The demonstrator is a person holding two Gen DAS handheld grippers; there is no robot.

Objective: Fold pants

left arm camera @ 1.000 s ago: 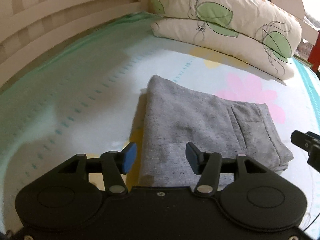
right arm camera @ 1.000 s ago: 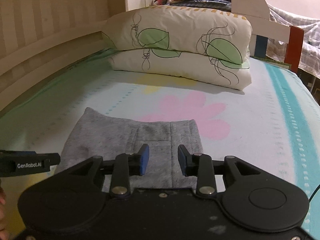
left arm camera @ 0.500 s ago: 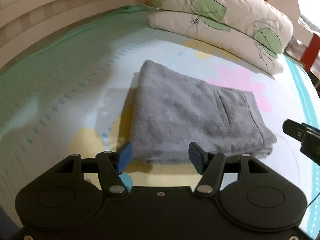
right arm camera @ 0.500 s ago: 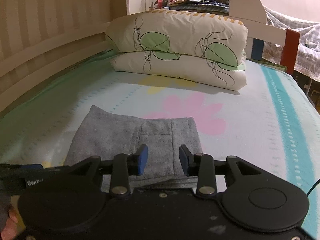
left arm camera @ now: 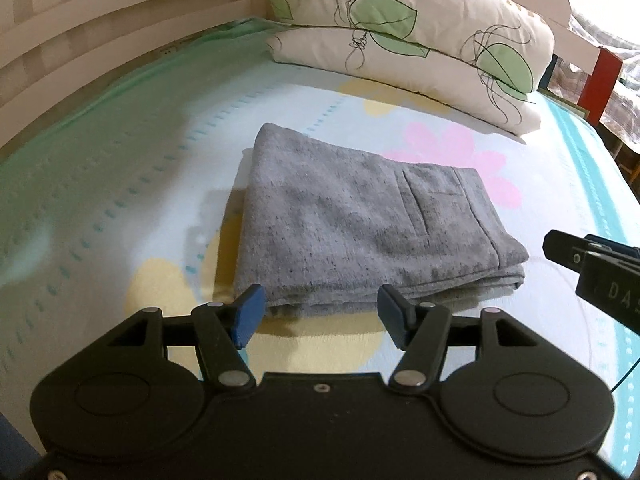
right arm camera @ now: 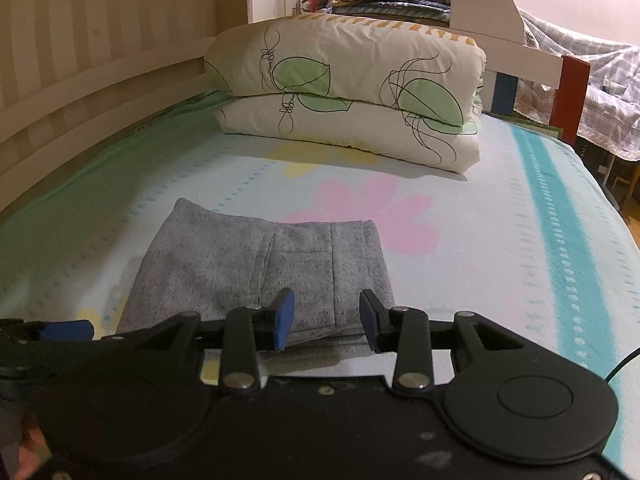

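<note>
Pants: we saw the grey pants (left arm camera: 360, 236) lying folded into a flat stack on the bed sheet (left arm camera: 120, 184), a seamed pocket panel facing up toward their right side.
Pants and left tool: in the left wrist view, the near folded edge lay just beyond the left gripper (left arm camera: 320, 320), roughly centred on its gap; we saw no cloth between the blue pads (left arm camera: 249, 316).
Pants and right tool: in the right wrist view, the near right corner of the stack sat just ahead of the right gripper (right arm camera: 326, 320), with the fabric showing through the gap; we could not tell whether the tips touched it.
Hand pose, left: the left tool pointed down at a slant over the sheet, aimed at the near edge of the stack.
Hand pose, right: the right tool tilted down likewise; its black body also showed at the right edge of the left view, beside the stack's right end and apart from it.
Left tool state: jaws spread wide, gripping nothing.
Right tool state: jaws parted more narrowly, pinching nothing that we could see.
Beyond the pants: two pillows (right arm camera: 348, 92) with green leaf prints lay stacked at the head of the bed, well apart from the pants, and a pale slatted rail (left arm camera: 100, 24) ran along the left side.
</note>
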